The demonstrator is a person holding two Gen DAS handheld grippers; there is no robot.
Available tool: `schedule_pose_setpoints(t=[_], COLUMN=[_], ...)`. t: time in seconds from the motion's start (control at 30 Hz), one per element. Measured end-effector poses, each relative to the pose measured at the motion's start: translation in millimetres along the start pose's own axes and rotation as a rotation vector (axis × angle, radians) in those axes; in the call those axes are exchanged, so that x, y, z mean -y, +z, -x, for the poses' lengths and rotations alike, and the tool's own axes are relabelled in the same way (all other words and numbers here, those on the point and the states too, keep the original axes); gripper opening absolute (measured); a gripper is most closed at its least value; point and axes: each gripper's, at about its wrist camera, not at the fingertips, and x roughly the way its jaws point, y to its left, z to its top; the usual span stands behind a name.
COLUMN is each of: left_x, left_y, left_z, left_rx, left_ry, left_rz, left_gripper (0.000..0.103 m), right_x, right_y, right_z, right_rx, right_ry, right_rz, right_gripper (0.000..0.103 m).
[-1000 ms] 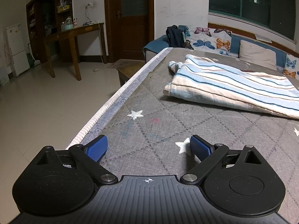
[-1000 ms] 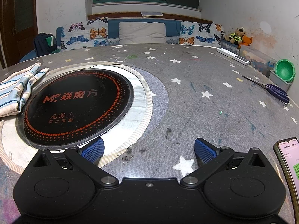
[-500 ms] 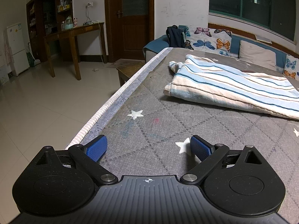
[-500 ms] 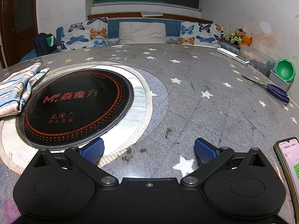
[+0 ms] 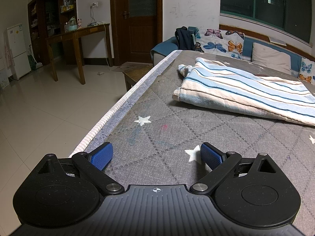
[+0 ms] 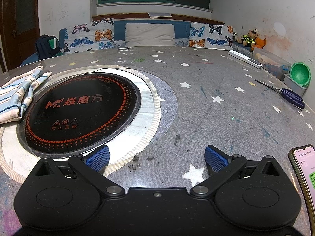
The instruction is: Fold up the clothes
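Striped garment (image 5: 246, 92) lying folded and bulky on quilted star-print surface (image 5: 177, 137), one end lapping the cooktop rim (image 6: 149, 102) — soft terry-like weave, blue and cream bands. Both tools idle: left tool (image 5: 156, 154) and right tool (image 6: 156, 158) spread apart, empty. Advised: pinch a corner edge, lift low, keep layers aligned — glossy black cooktop (image 6: 82, 110) nearby.

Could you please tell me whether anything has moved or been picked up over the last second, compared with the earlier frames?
Nothing has visibly changed. The left gripper and right gripper remain open and empty, resting low over the star-patterned table cover. The striped garment lies where it was, untouched, its edge beside the black cooktop.
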Motion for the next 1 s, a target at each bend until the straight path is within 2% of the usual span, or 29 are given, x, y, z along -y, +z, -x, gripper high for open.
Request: schedule_pose_setpoints(t=[1.0], left_x=[0.0], left_y=[0.1], left_z=[0.1], left_rx=[0.0], left_ry=[0.0], left_rz=[0.0], left_gripper=[0.097], right_x=[-11.6], right_y=[5.3], right_z=[-4.3], right_rx=[-0.001], right_ry=[0.0], right_rz=[0.0], right_gripper=[0.103])
